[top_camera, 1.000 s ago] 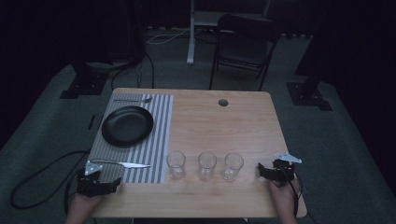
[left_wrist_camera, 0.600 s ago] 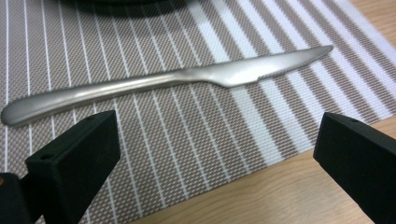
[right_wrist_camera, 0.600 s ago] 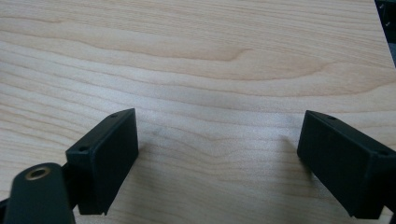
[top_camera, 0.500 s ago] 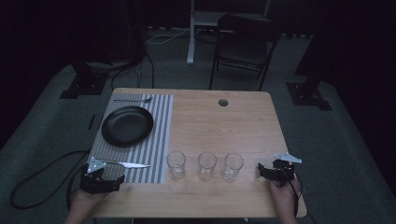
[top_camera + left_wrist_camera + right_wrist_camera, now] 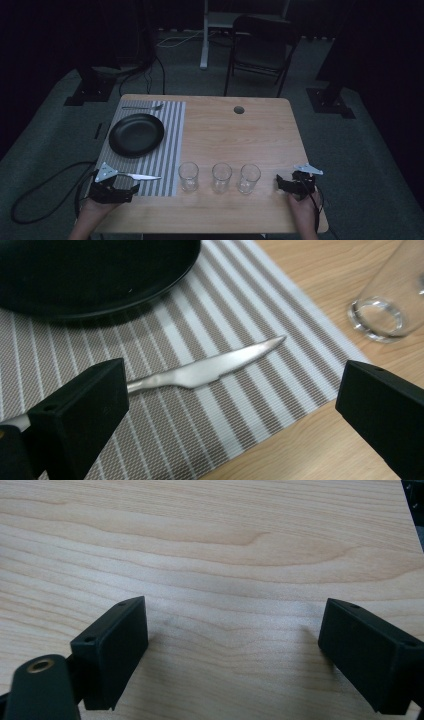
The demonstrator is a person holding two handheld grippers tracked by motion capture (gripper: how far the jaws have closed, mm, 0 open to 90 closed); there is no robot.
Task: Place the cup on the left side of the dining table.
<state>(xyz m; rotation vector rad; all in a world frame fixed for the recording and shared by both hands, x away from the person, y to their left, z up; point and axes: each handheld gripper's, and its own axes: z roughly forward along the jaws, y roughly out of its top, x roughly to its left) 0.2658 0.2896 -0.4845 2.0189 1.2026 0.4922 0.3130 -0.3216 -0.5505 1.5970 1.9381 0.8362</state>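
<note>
I see the left gripper (image 5: 230,405) jaws apart. The knife (image 5: 200,371) lies flat on the mat (image 5: 240,315) between them, tip pointing ahead-right, handle behind the left jaw. Right gripper (image 5: 232,650) jaws apart over bare tabletop (image 5: 210,540).

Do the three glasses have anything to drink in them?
Empty. The three clear drinking glasses stand upright on the light wooden table, and its wood shows straight through them.
</note>
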